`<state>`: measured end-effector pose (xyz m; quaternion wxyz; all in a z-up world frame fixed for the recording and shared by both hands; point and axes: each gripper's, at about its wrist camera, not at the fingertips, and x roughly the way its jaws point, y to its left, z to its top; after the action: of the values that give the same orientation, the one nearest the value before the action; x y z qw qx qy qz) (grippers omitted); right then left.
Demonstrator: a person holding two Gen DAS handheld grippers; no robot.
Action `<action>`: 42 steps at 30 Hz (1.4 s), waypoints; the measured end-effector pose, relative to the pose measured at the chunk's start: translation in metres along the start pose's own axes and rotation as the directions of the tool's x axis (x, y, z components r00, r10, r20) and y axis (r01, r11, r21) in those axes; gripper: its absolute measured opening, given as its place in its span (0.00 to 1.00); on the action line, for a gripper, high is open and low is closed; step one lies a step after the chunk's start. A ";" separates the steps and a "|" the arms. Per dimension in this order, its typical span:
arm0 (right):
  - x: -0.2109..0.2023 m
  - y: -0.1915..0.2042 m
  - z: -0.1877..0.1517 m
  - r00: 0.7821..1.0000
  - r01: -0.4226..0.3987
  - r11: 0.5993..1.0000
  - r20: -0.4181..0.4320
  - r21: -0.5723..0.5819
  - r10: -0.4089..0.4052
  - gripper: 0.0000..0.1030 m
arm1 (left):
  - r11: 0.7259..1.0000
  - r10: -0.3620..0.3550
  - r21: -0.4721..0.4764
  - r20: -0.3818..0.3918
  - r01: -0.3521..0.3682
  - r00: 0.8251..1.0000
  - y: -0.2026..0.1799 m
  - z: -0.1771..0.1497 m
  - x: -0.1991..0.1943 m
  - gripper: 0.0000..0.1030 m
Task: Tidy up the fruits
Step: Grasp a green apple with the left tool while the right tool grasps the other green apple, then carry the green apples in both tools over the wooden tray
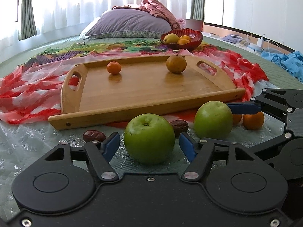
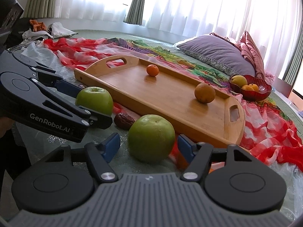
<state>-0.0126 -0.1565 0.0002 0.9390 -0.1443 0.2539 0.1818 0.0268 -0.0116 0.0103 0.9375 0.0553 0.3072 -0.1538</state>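
A bed [image 1: 56,43] under bright curtained windows serves as the work surface, spread with a green quilt and a red and white scarf [image 1: 28,94]. A wooden tray [image 1: 144,94] lies on the scarf, carrying a small mandarin [image 1: 114,68] on its left and a larger yellowish orange [image 1: 176,64] on its right; a red bowl [image 1: 181,37] with more fruit sits beyond, near the purple pillow [image 1: 130,24].

In front of the tray, from left to right, lie a dried date [image 1: 94,135], the left apple [image 1: 149,138], a second date [image 1: 179,126], the right apple [image 1: 213,120] and another mandarin [image 1: 253,120].

The left gripper [image 1: 149,145] straddles the left apple with its jaws half open. A thin gap seems to remain at each blue pad, so the fruit is bracketed, not yet gripped. The right gripper [image 2: 149,145] frames the right apple the same way, pads close beside it but apparently not pressing.

The step in hand looks like grasping both apples for the tray. To do it well, each gripper should close on the apple's widest girth, pads level and centred, since round, smooth fruit can squirt out of an off-centre pinch. Squeeze gently to avoid bruising, lift straight up clear of the dates, and keep the two grippers apart on the way over the tray's rim.
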 end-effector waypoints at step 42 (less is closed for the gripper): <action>0.011 0.002 0.000 1.000 0.014 1.000 -0.009 -0.028 -0.014 0.61 | 0.999 0.004 -0.036 -0.004 -0.004 1.000 0.000 0.003 0.007 0.53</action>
<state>-0.0046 -0.1520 -0.0064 0.9370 -0.1601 0.2544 0.1781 0.0341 -0.0140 0.0083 0.9380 0.0396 0.3116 -0.1463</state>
